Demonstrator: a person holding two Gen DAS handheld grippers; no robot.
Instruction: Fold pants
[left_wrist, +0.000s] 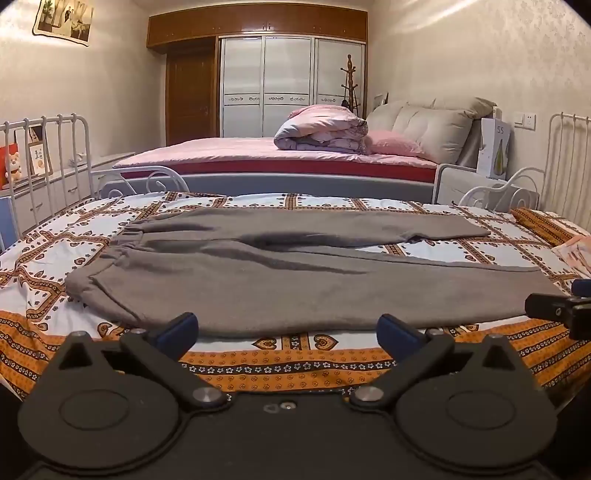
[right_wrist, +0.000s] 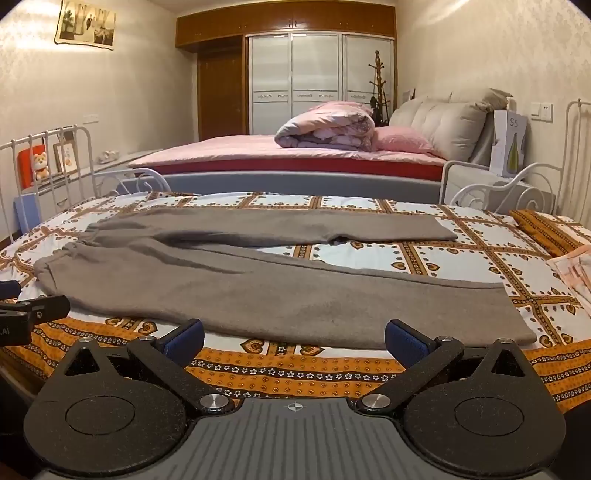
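Left gripper (left_wrist: 287, 330) spread wide, empty; right gripper (right_wrist: 294, 338) likewise. Grey pants (left_wrist: 295, 280) flat on bed (left_wrist: 288, 363), just ahead of both.

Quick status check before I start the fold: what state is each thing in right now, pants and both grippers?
Grey pants: unfolded, spread flat on the patterned bedspread, legs apart in a V, waistband to the left.
Left gripper: open, holding nothing, at the pants' near edge.
Right gripper: open, holding nothing, at the near leg's edge.
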